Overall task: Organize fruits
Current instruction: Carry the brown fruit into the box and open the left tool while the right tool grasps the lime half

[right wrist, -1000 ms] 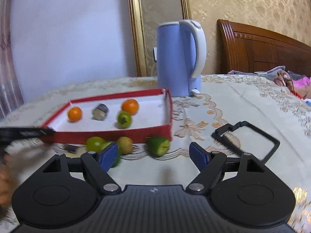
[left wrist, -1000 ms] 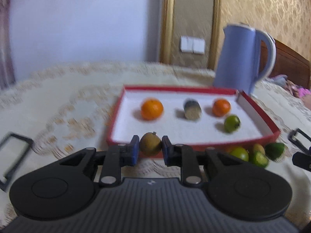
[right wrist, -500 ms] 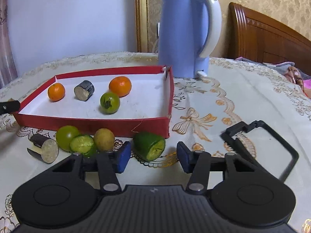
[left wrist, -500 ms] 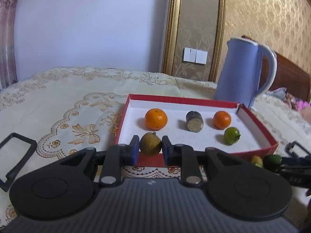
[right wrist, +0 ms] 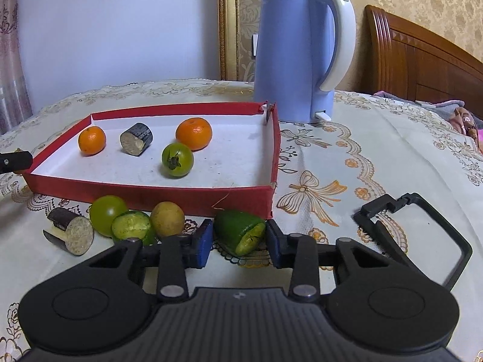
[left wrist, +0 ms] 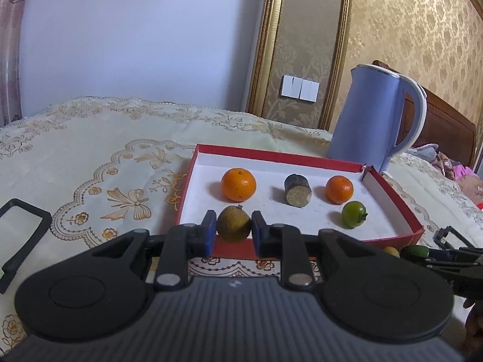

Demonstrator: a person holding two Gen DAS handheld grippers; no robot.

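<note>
Two tools, two fruits. My left tool (left wrist: pixel 234 230) pinches a round, dull brown fruit (left wrist: pixel 234 223) low in the frame, just short of the red cardboard tray (left wrist: pixel 389 187). My right tool (right wrist: pixel 238 242) is closing around a waxy green cut piece (right wrist: pixel 240 230), lying on the bench crosswise between the pads, cut face lower right.

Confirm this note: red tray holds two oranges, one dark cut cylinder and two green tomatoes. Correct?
Not quite: the red tray holds one green tomato, not two, as the right wrist view shows. The two oranges and dark cylinder are right.
</note>
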